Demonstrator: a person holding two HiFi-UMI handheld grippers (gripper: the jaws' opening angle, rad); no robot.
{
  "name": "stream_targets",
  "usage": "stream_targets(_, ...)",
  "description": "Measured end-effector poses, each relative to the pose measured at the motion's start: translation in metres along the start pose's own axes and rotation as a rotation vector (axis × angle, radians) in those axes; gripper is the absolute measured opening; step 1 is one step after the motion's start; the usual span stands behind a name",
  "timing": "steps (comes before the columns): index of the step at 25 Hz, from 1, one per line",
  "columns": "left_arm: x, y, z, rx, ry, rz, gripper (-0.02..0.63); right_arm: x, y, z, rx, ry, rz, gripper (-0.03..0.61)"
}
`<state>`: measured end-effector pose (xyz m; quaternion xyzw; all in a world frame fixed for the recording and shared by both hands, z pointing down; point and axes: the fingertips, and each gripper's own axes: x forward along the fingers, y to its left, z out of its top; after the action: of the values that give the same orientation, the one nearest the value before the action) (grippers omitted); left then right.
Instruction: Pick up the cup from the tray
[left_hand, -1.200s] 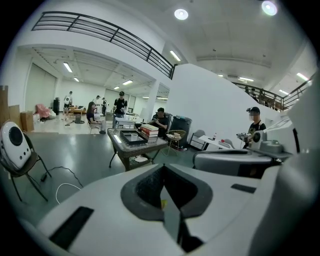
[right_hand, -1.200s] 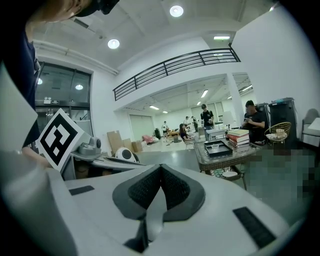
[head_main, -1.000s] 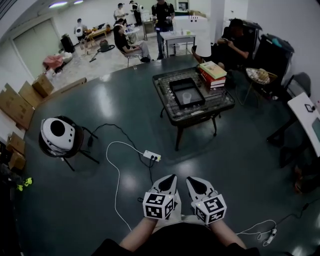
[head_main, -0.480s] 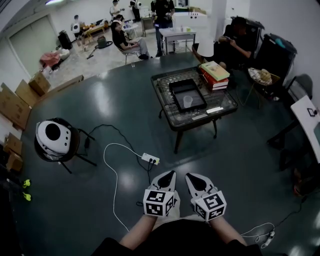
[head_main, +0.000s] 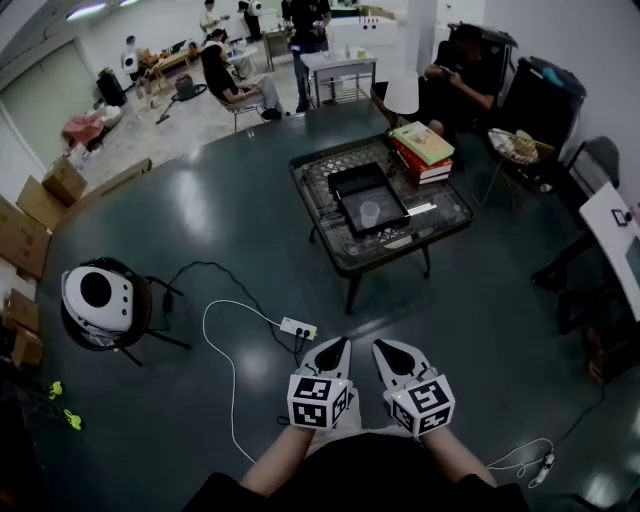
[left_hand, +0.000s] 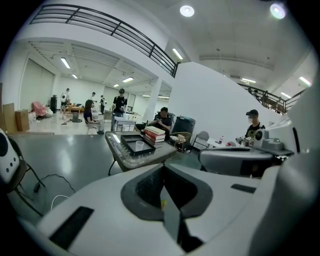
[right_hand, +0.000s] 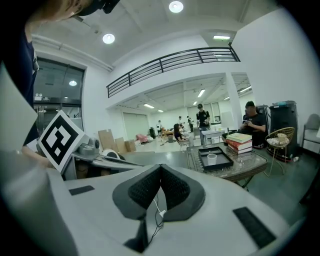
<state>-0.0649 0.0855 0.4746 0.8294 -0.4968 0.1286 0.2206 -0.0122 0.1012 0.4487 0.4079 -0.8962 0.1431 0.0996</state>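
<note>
Dark glossy floor (head_main: 200, 210) fills a large open hall, with people sitting and standing at the far end and a low glass-topped table (head_main: 318, 200) standing alone in the middle. On that table a stack of books (head_main: 423, 150) lies near the far right corner, and a black tray (head_main: 339, 203) sits around the centre. The cup (head_main: 369, 213) stands upright inside the tray, apart from its walls. It is small and pale, seemingly translucent, so it is probably a thin disposable cup: very light, easily squashed or tipped, and likely to skid on the smooth tray floor if nudged from 1 side. Whether it holds anything cannot be told from this far away. A gentle pinch across the upper wall, or with 1 pad inside the rim and 1 outside, looks safest, coming in from above so the jaws clear the tray's low wall. Well short of the table, the person's 2 forearms reach forward close to the body, with the left gripper (head_main: 340, 345) and the right gripper (head_main: 382, 346) side by side, near each other and not touching. Both point ahead toward the table and tilt slightly downward, their marker cubes facing up. Each gripper's own view shows its dark pads pressed together at the tips with nothing between them, so both are closed and empty, and either would have to open before it could take the cup.
</note>
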Motion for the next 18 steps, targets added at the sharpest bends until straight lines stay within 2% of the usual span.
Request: stream_targets(18,0.079,0.08,0.062,0.047,0.019,-0.032,0.011,0.102,-0.049,0.048,-0.01,-0.021,-0.057,0.012)
